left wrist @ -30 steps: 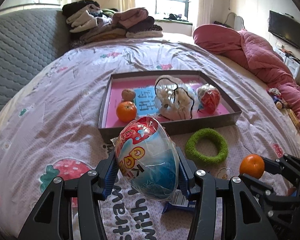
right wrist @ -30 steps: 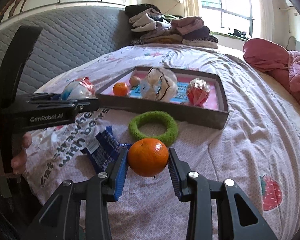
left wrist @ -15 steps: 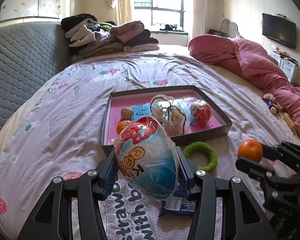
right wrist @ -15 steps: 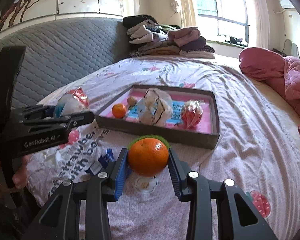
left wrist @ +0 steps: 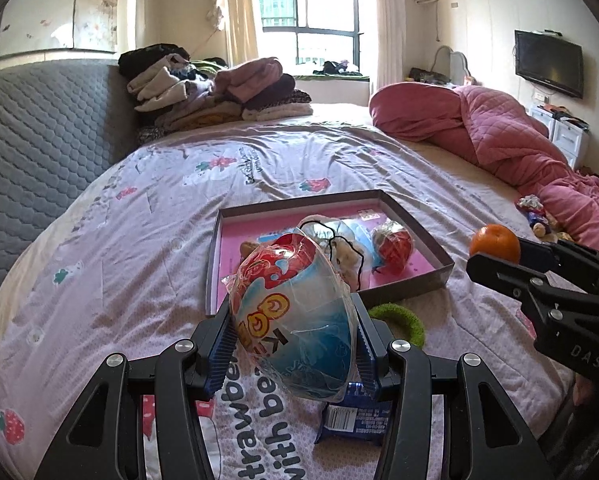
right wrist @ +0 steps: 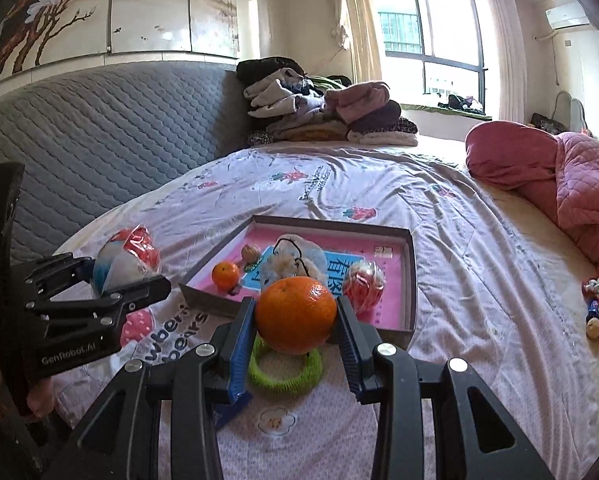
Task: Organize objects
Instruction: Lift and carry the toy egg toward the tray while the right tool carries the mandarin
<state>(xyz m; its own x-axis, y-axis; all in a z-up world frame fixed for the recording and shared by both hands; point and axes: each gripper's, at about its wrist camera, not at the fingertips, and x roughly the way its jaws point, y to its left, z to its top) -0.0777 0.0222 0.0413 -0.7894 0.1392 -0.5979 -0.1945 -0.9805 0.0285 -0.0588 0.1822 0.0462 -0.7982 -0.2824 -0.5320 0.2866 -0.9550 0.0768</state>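
Grippers both hold something above the bed (left wrist: 139, 240). Your left gripper (left wrist: 293, 344) is clamped on a wrapped egg (left wrist: 295, 316), red at the top and blue below, its blue pads pressing on the egg's two sides; the egg hangs clear of the sheet, over the near edge of the bed. Your right gripper (right wrist: 295, 320) is clamped on an orange (right wrist: 296, 314), likewise off the sheet, its pads tight on both sides of the fruit. In the left view that gripper and its orange show at the right, level with the tray (left wrist: 431, 256).

The tray lies in the middle of the bed, beyond both grippers, with a pink floor. In it are a small orange (right wrist: 225, 274) near its left wall, a walnut (right wrist: 250, 253) just behind that, a drawstring pouch (right wrist: 295, 258) in the centre, and a red wrapped ball (right wrist: 365, 282) toward the right wall.

A green ring (right wrist: 285, 368) lies on the sheet just in front of the tray's near wall, below your right gripper. A blue packet (left wrist: 355, 416) lies on the sheet under your left gripper, near the bed's front edge.

Folded clothes (left wrist: 215, 88) are stacked at the far corner by the headboard (right wrist: 99, 144), and a pink quilt (left wrist: 499, 136) is heaped along the right edge of the bed. A few small wrapped sweets (right wrist: 597, 306) sit by the right edge, well apart from the tray.
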